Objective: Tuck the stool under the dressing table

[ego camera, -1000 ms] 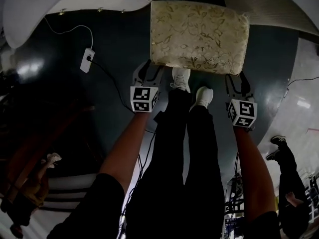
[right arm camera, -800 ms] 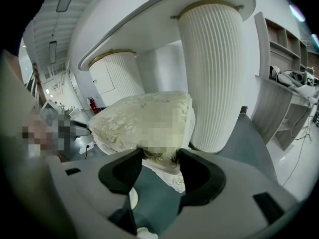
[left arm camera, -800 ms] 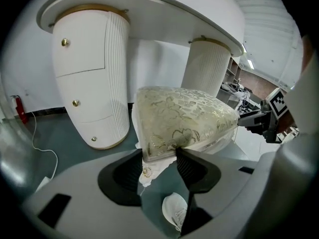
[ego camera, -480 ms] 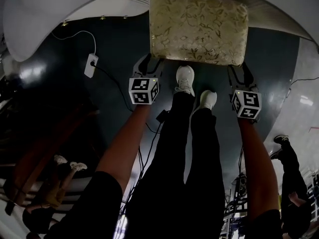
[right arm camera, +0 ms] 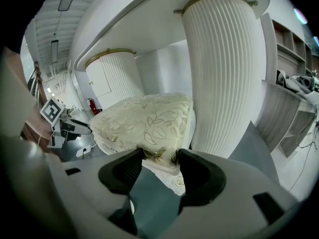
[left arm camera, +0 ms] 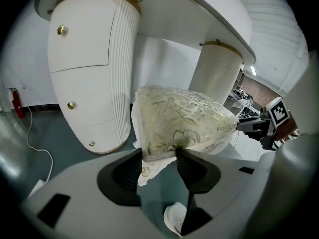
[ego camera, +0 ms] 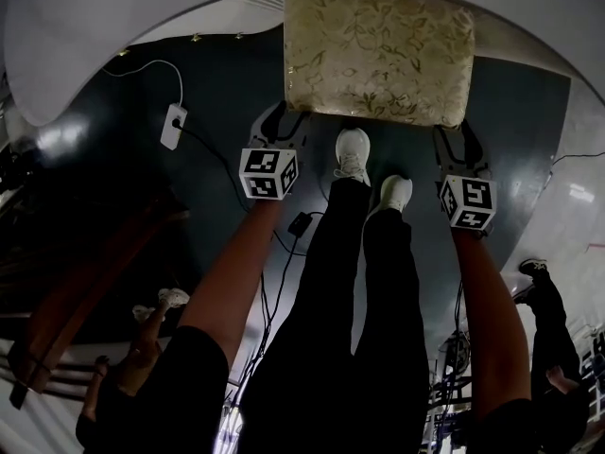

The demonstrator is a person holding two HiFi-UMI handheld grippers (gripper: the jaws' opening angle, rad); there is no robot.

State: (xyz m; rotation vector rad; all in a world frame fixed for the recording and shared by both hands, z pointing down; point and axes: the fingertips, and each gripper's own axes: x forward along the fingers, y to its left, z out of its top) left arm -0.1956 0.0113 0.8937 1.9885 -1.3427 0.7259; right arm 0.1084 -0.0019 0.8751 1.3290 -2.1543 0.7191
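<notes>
The stool (ego camera: 378,55) has a cream cushion with a gold leaf pattern and lies ahead of my feet, its far edge under the white dressing table top (ego camera: 85,36). My left gripper (ego camera: 282,126) is shut on the cushion's near left corner, my right gripper (ego camera: 456,142) on its near right corner. In the left gripper view the jaws (left arm camera: 158,157) pinch the cushion (left arm camera: 179,121) between the drawer pedestal (left arm camera: 89,68) and the ribbed pedestal (left arm camera: 217,71). In the right gripper view the jaws (right arm camera: 160,158) clamp the cushion (right arm camera: 144,118) beside the ribbed pedestal (right arm camera: 224,73).
A white power strip (ego camera: 171,124) with its cable lies on the dark floor at the left. My white shoes (ego camera: 352,154) stand just behind the stool. Another person (ego camera: 544,301) stands at the right. Shelving (right arm camera: 294,83) rises right of the table.
The stool has slid away from me, further under the table top, whose edge now covers the cushion's far side. Both grippers moved forward with it, still shut on its corners.
</notes>
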